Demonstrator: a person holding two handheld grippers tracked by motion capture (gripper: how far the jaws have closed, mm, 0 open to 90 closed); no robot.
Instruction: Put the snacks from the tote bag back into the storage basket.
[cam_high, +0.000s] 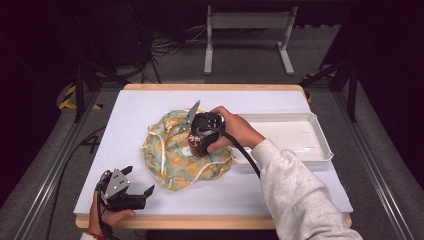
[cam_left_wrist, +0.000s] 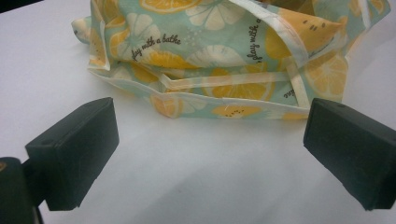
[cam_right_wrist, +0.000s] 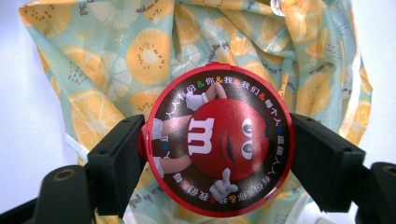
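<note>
The right gripper (cam_right_wrist: 217, 154) has its two black jaws pressed against opposite sides of a round red tin with a red candy character printed on its lid (cam_right_wrist: 217, 140), so the tin is clamped between them. In the high view the same right gripper (cam_high: 200, 142) sits over the middle of a crumpled mint-green fabric bag printed with orange and lemon slices and trimmed with cream tape (cam_high: 172, 152), and the tin's red edge (cam_high: 195, 149) shows just under the person's right hand (cam_high: 232, 130), directly above the bag's cloth. In the right gripper view the bag (cam_right_wrist: 116, 60) spreads out behind the tin on all sides.

The left gripper (cam_left_wrist: 210, 149) has its jaws spread wide with nothing between them, only the bare white tabletop (cam_left_wrist: 201, 177). The bag's near hem (cam_left_wrist: 224, 100) lies just beyond the jaw tips. From above, the left gripper (cam_high: 137, 182) rests well apart from the bag, toward the table's front left corner.

A shallow white plastic tray (cam_high: 320, 145) lies just beside the bag on its right.
</note>
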